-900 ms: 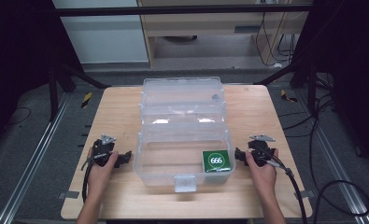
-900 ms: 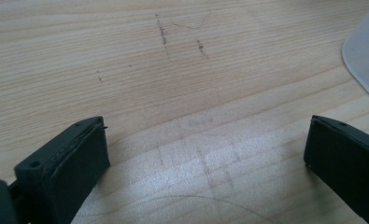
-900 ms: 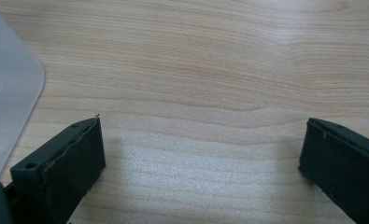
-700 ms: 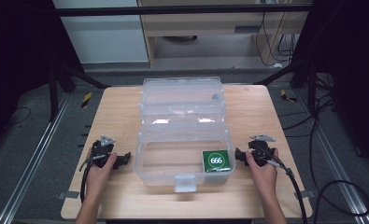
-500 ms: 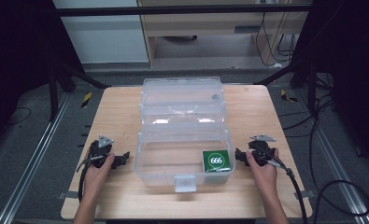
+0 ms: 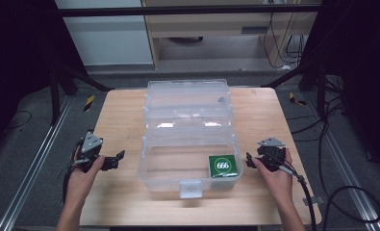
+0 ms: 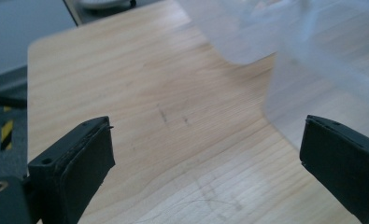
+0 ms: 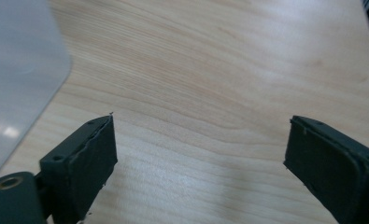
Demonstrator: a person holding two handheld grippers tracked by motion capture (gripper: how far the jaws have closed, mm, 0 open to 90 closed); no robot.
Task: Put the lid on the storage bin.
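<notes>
**Three cameras, one table**

The high view looked forward and down from above the person's side, taking in the whole wooden table [image 6: 120, 115], the clear plastic box [image 6: 187, 139] at its middle and the floor beyond. The left gripper view rode low and close behind the left gripper [image 7: 205, 163], facing along its jaws over bare wood, with the box's clear wall [image 7: 313, 70] at its upper right. The right gripper view sat just as near behind the right gripper [image 8: 198, 163], the box's corner [image 8: 18, 84] at its left. All three shared the tabletop and that box.
</notes>
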